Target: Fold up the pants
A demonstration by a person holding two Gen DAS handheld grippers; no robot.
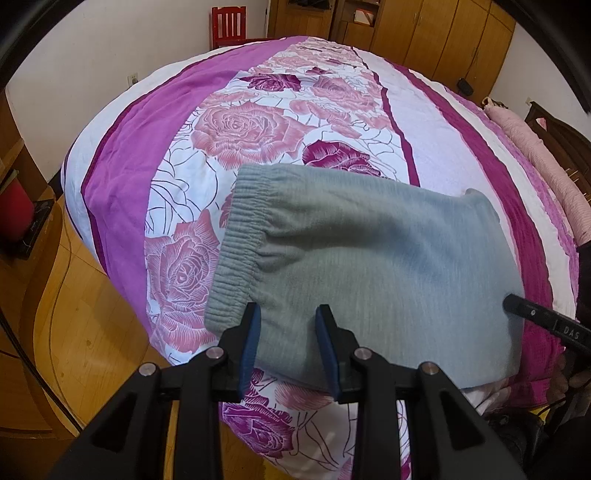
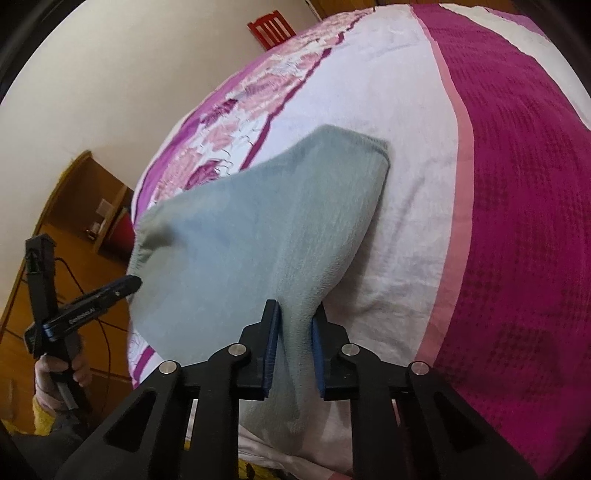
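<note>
The wide bed (image 1: 122, 177), covered in a purple, white and rose-patterned quilt, fills both my views. On its near edge lie the folded grey-green fleece pants (image 1: 369, 258), elastic waistband to my left. My right gripper (image 2: 295, 332) pinches a bunched fold of the pants between its blue pads. My left gripper (image 1: 288, 332) hangs wide open over the near hem, its fingers holding nothing.

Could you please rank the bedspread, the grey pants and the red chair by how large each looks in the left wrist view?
1. Bedspread, covering most of the frame.
2. Grey pants.
3. Red chair, smallest, though it stands far from the camera, so its real size is unsure.
</note>
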